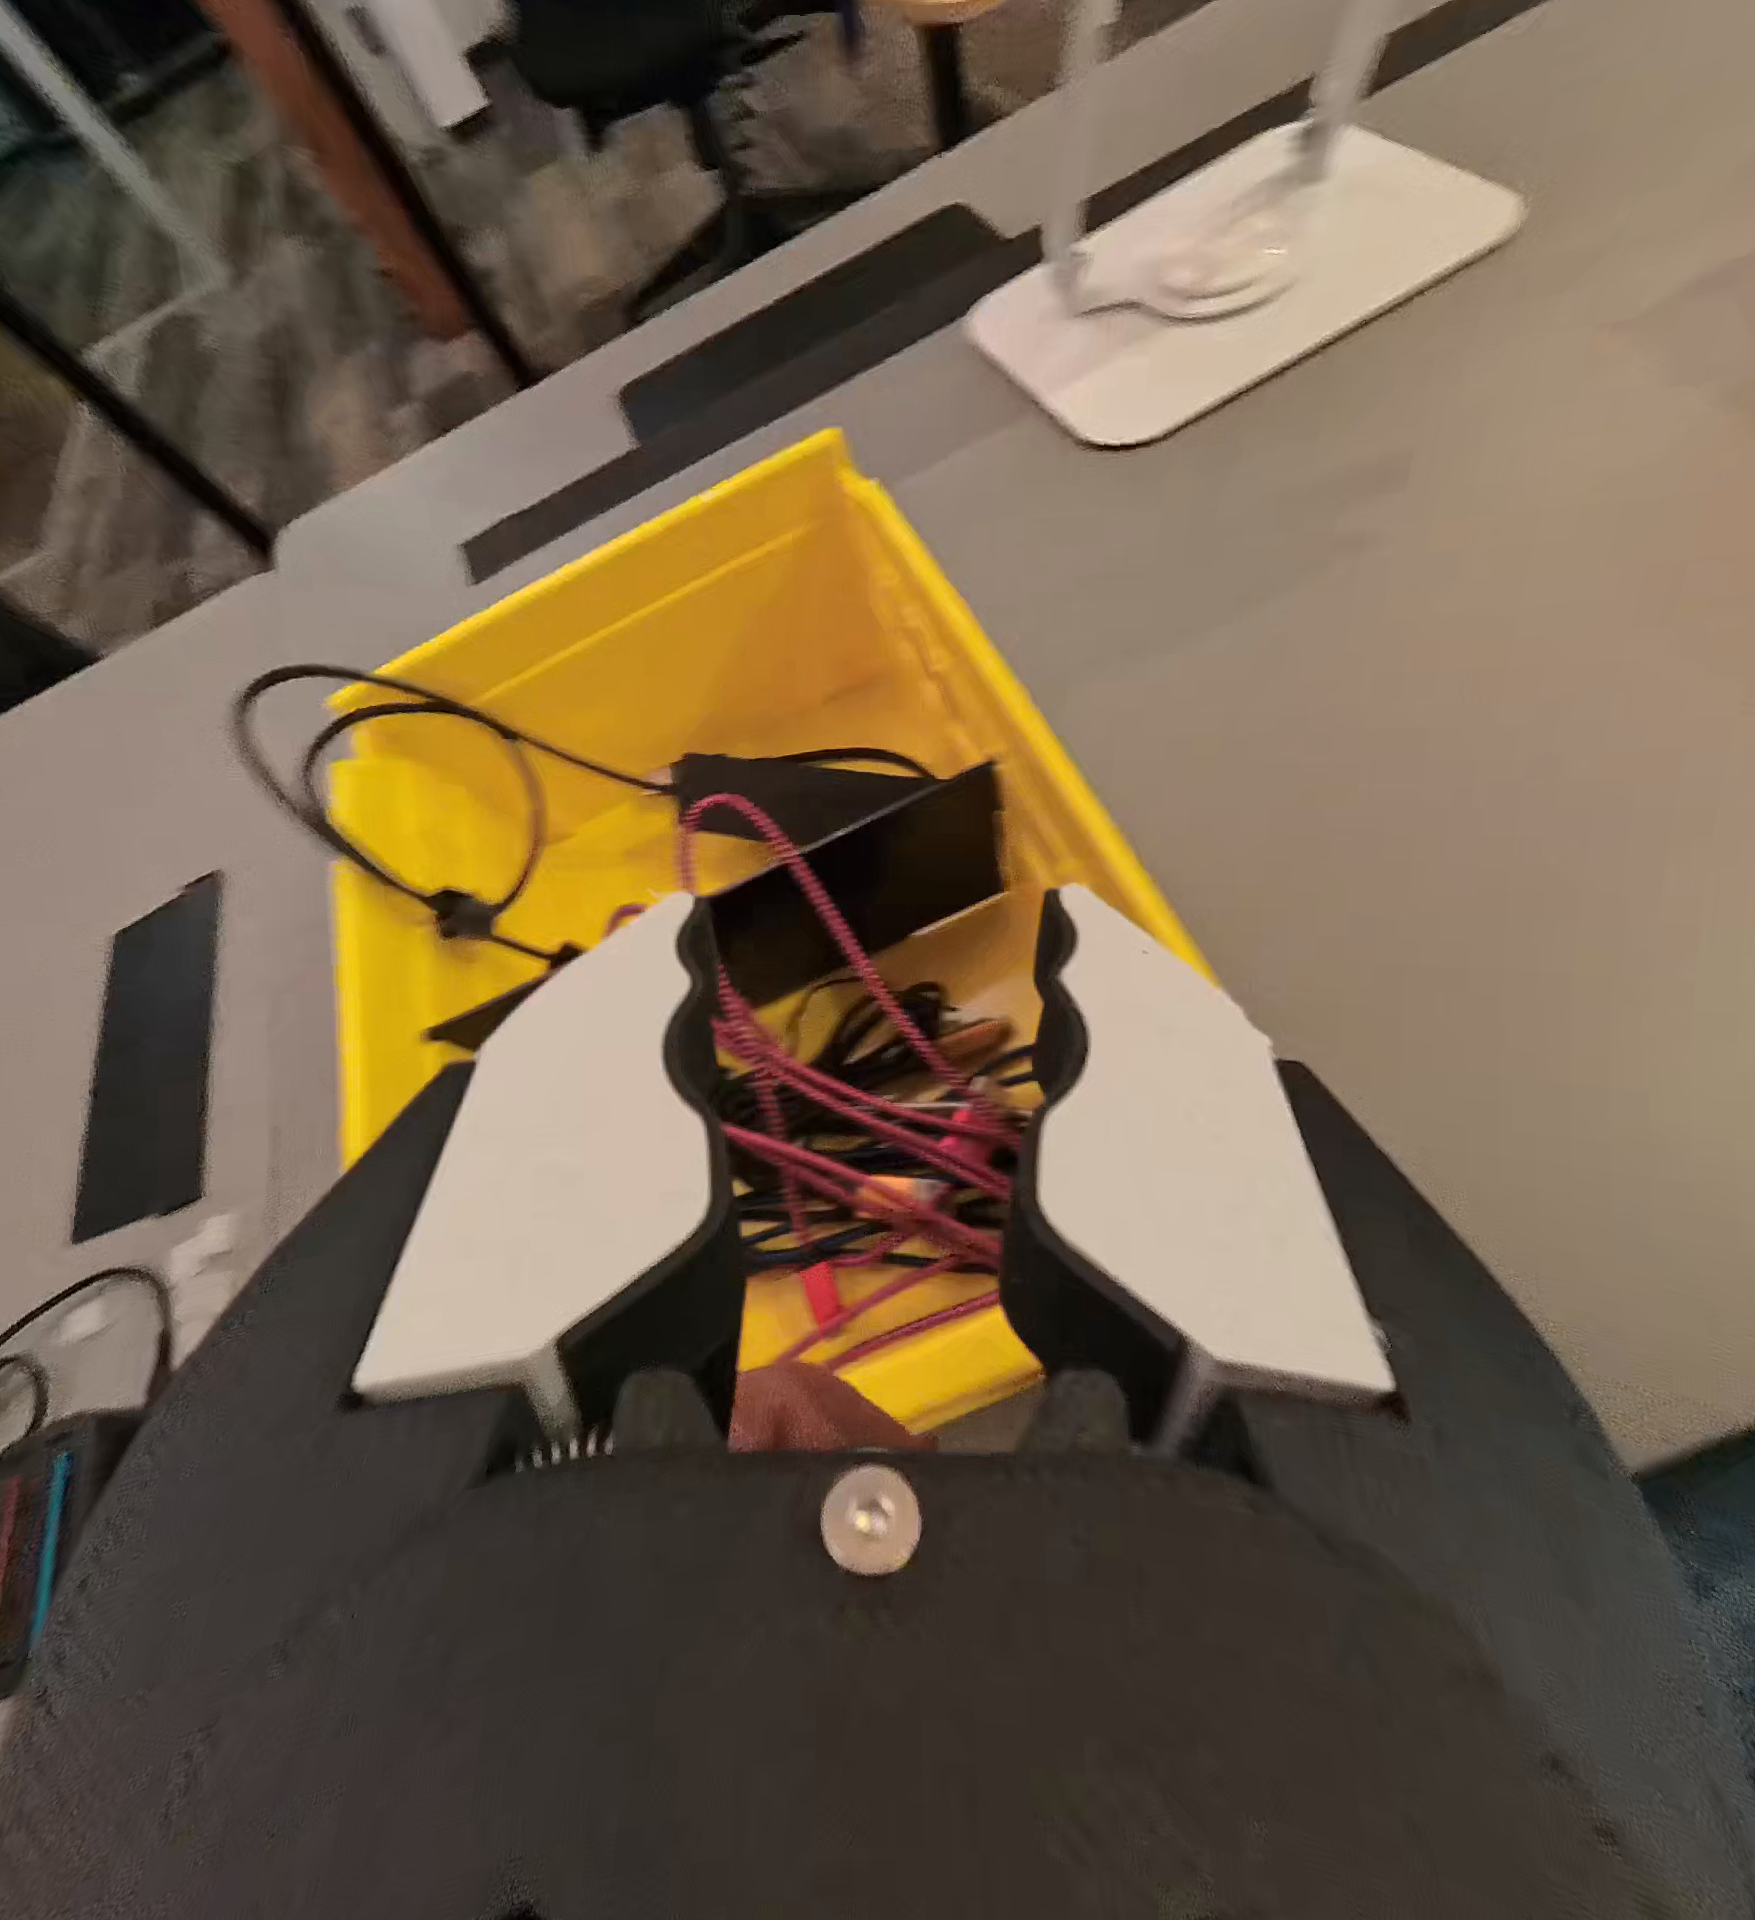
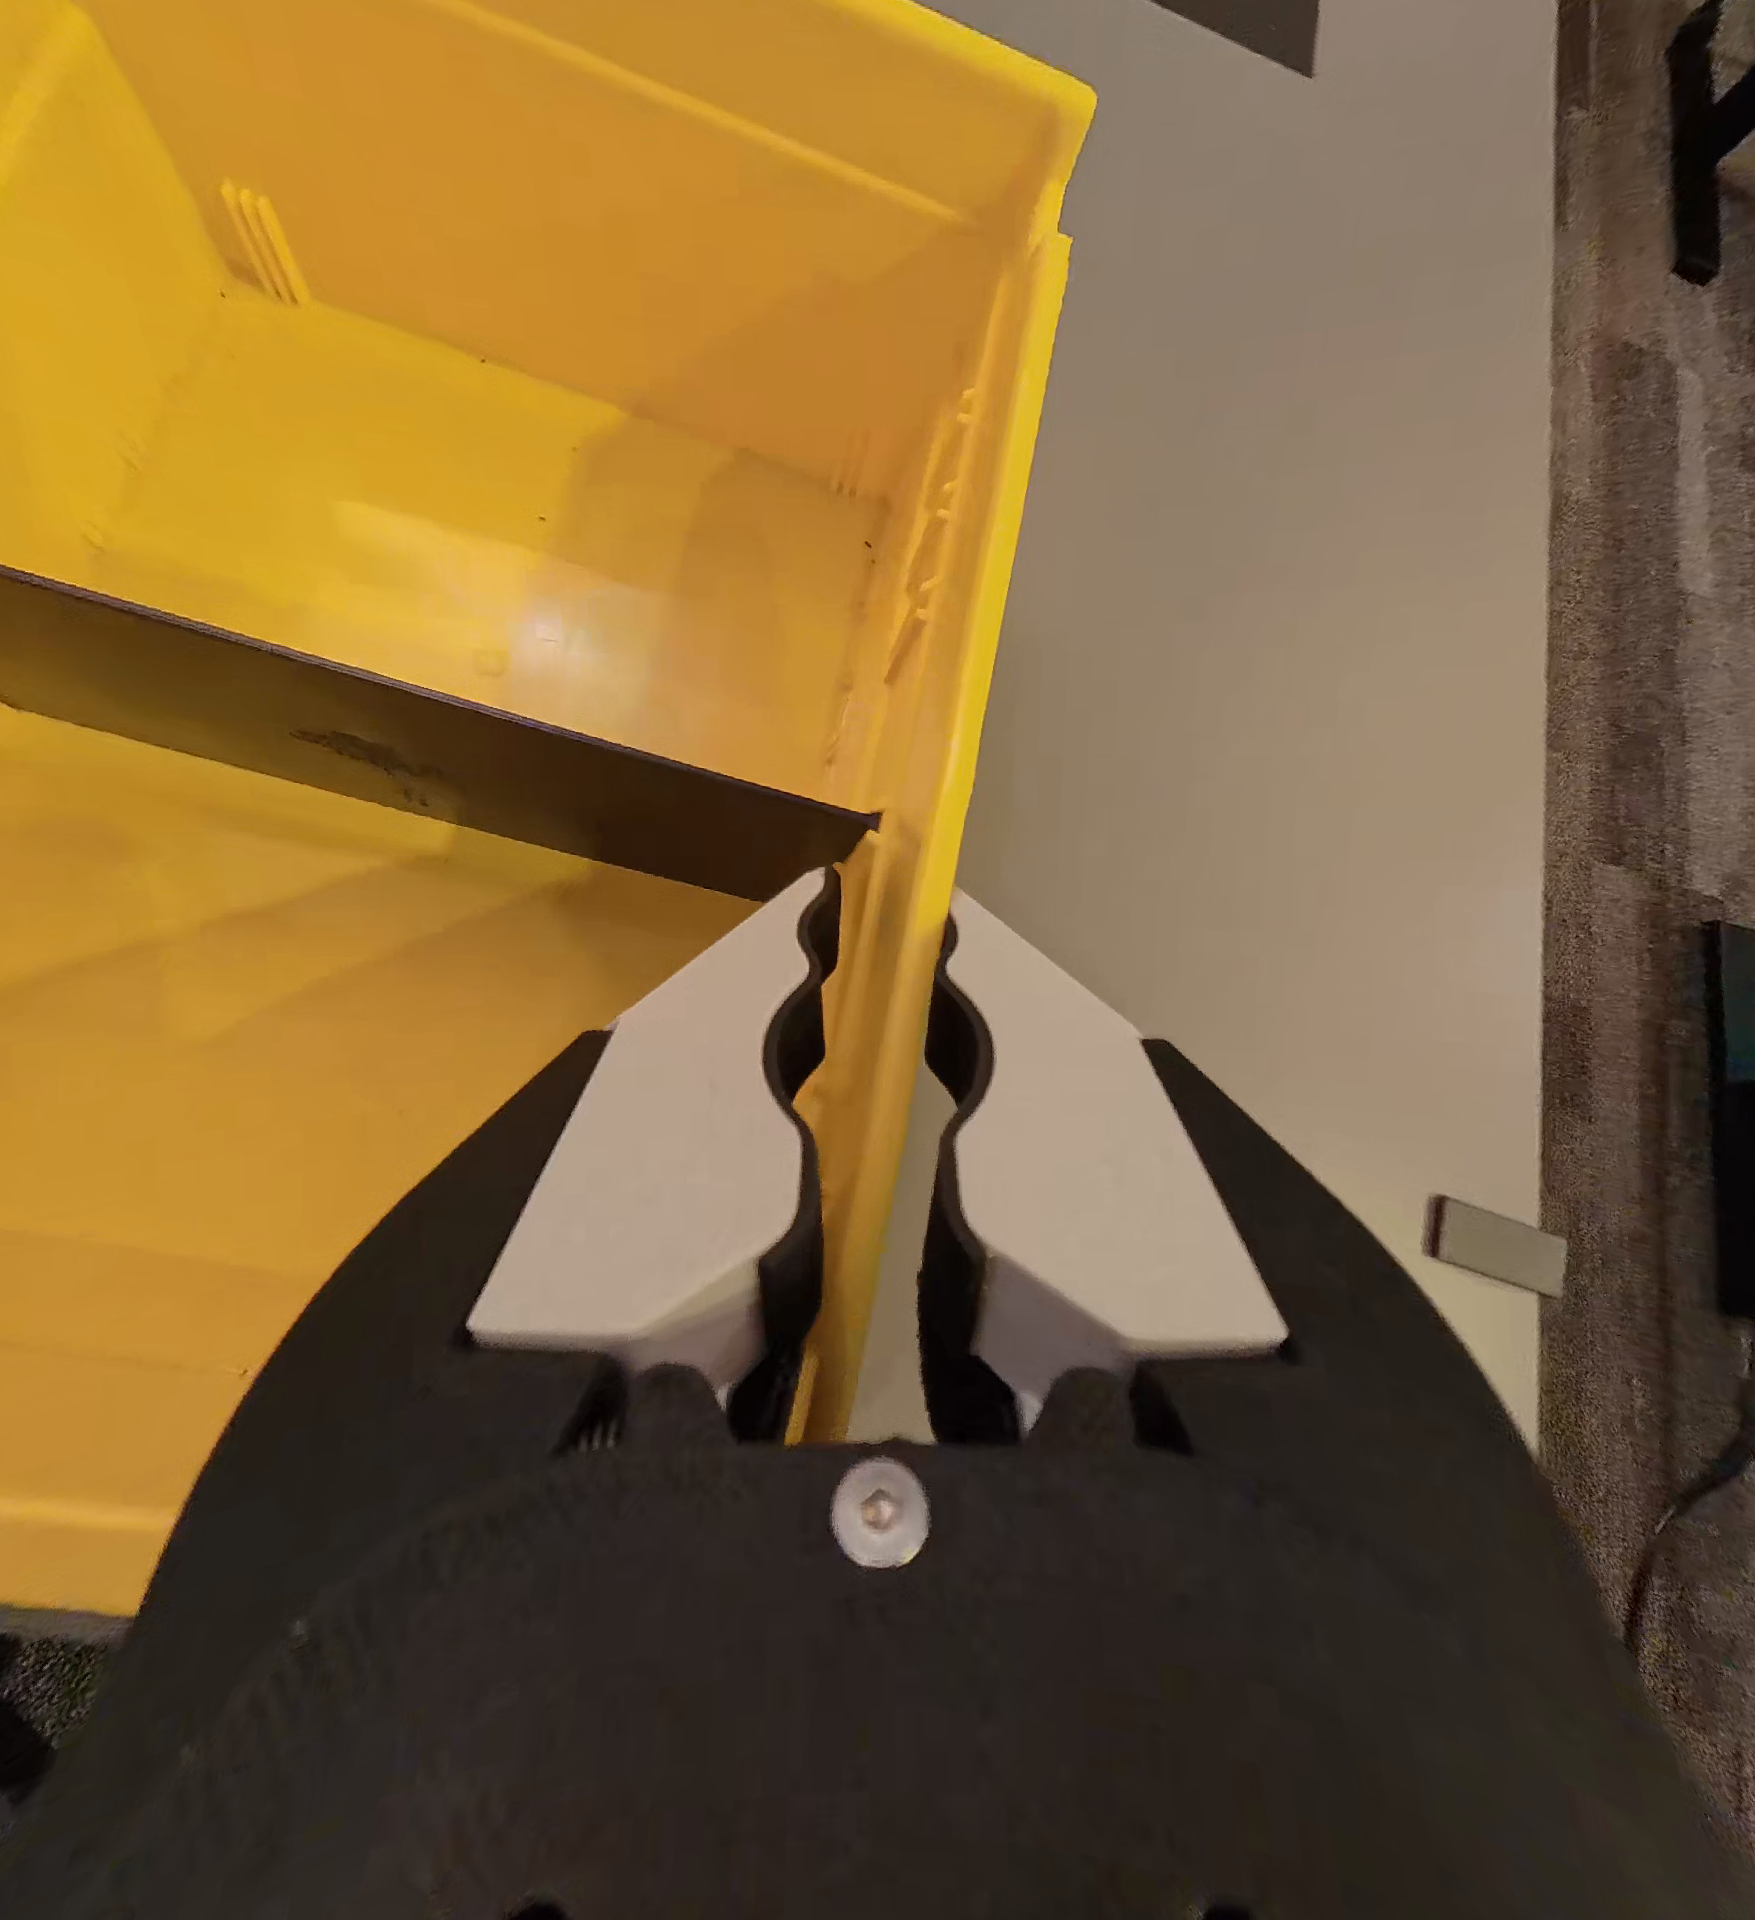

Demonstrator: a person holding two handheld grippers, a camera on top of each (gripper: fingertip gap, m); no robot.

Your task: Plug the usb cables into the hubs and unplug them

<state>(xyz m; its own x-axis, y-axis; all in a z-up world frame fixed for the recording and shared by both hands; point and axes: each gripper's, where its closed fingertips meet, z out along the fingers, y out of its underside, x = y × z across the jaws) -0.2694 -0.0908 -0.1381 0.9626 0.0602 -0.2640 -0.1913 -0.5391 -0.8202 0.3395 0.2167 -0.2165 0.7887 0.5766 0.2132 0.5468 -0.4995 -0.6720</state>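
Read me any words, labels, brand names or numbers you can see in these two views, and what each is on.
No text can be read in either view.
Yellow bin: raised moulded marks on its side wall, too faint to read.
Black divider: a pale scuff, no legible lettering.

The left claw (image 1: pixel 868 925) has a broad, rounded black body of grainy, matte plastic, with one silver round-headed screw set in the middle just behind the fingers and a small coiled spring showing at the base of one finger. Each finger (image 1: pixel 561 1174) is a flat, pale grey angular plate that tapers toward its tip, lined on its inner edge with a wavy black pad. The right claw (image 2: pixel 888 899) is built alike: black shell, silver hex-socket screw, grey fingers (image 2: pixel 665 1174), black scalloped pads.
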